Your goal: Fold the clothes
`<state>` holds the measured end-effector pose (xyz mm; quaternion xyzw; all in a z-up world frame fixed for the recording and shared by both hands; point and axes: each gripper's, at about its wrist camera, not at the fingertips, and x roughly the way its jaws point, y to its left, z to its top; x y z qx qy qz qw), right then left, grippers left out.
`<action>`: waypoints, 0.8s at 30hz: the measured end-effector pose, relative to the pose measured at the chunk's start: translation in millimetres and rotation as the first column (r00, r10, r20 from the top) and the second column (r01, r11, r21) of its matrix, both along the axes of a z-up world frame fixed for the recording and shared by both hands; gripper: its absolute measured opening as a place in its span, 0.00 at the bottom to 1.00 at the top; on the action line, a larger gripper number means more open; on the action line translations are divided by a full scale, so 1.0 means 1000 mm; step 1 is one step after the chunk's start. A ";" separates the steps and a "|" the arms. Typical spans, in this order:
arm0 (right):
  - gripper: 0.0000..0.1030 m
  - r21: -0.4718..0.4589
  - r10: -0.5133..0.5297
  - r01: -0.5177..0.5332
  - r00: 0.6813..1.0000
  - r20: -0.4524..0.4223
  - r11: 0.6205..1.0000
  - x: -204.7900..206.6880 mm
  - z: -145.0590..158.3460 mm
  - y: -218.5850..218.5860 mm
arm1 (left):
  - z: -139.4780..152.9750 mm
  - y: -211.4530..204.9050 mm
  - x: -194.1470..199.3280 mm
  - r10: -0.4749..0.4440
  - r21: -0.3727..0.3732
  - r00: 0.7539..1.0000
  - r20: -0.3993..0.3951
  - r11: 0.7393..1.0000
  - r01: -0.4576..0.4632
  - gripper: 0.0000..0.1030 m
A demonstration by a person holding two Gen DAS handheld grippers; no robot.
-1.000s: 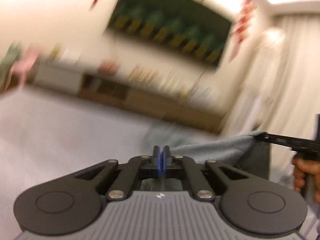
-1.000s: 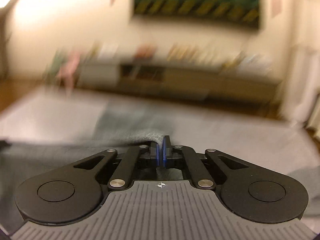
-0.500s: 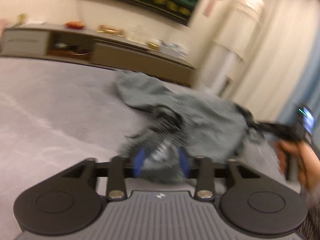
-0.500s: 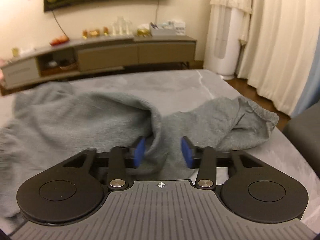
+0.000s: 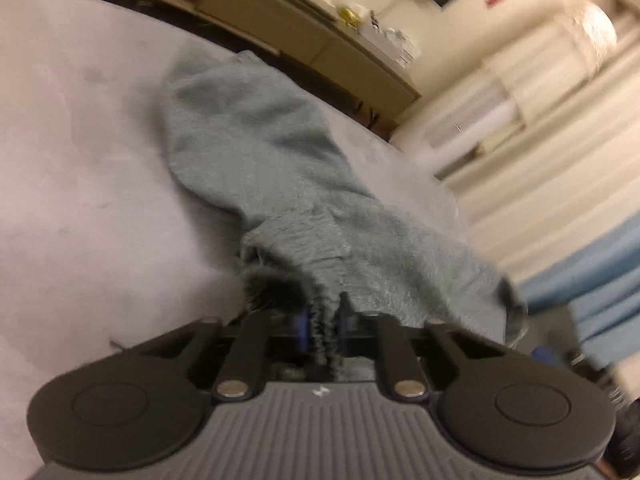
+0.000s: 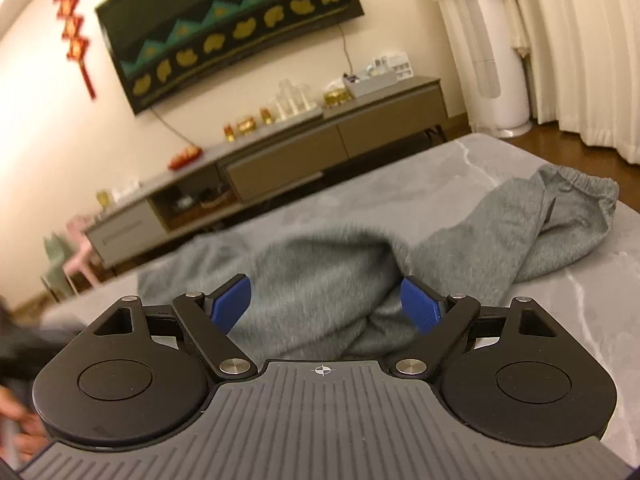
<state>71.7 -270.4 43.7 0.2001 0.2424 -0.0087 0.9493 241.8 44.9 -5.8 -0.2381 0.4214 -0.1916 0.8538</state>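
Note:
A grey fleece garment (image 5: 260,152) lies crumpled on the pale grey table (image 5: 80,160). My left gripper (image 5: 322,326) is closing, and a bunched fold of the cloth's near edge is pinched between its blue pads. In the right wrist view the same garment (image 6: 320,264) spreads across the table (image 6: 400,172), with an elastic cuff end (image 6: 580,188) at the right. My right gripper (image 6: 324,292) is opening wide just above the cloth. Fabric lies under and between its blue pads (image 6: 232,304), which do not press on it.
A low TV console (image 6: 320,132) with small items stands beyond the table's far edge, under a wall-mounted screen (image 6: 224,32). A white tower unit (image 6: 496,60) and curtains (image 6: 580,40) are at the right. A person's hand (image 6: 12,408) shows at the lower left.
Both grippers came down from holding the garment up. The left one opened, swung along the table and closed on a bunch of cloth. The right one released its grip and spread wide.

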 end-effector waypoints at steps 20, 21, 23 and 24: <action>0.84 0.487 -0.294 0.232 0.954 0.053 0.842 -0.014 -0.004 -0.103 | 0.510 -0.157 -0.084 -0.015 -0.003 0.694 0.719 1.000 0.024 0.11; 0.84 0.495 -0.277 0.216 0.959 0.054 0.842 -0.012 -0.004 -0.103 | 0.516 -0.138 -0.086 0.025 -0.026 0.691 0.723 1.000 -0.010 0.12; 0.84 0.506 -0.235 0.175 0.970 0.057 0.845 -0.007 -0.003 -0.101 | 0.514 -0.087 -0.088 0.114 -0.057 0.696 0.709 0.993 -0.104 0.12; 0.84 0.507 -0.216 0.156 0.974 0.061 0.847 -0.003 -0.003 -0.096 | 0.502 -0.055 -0.085 0.161 -0.065 0.705 0.690 0.985 -0.160 0.12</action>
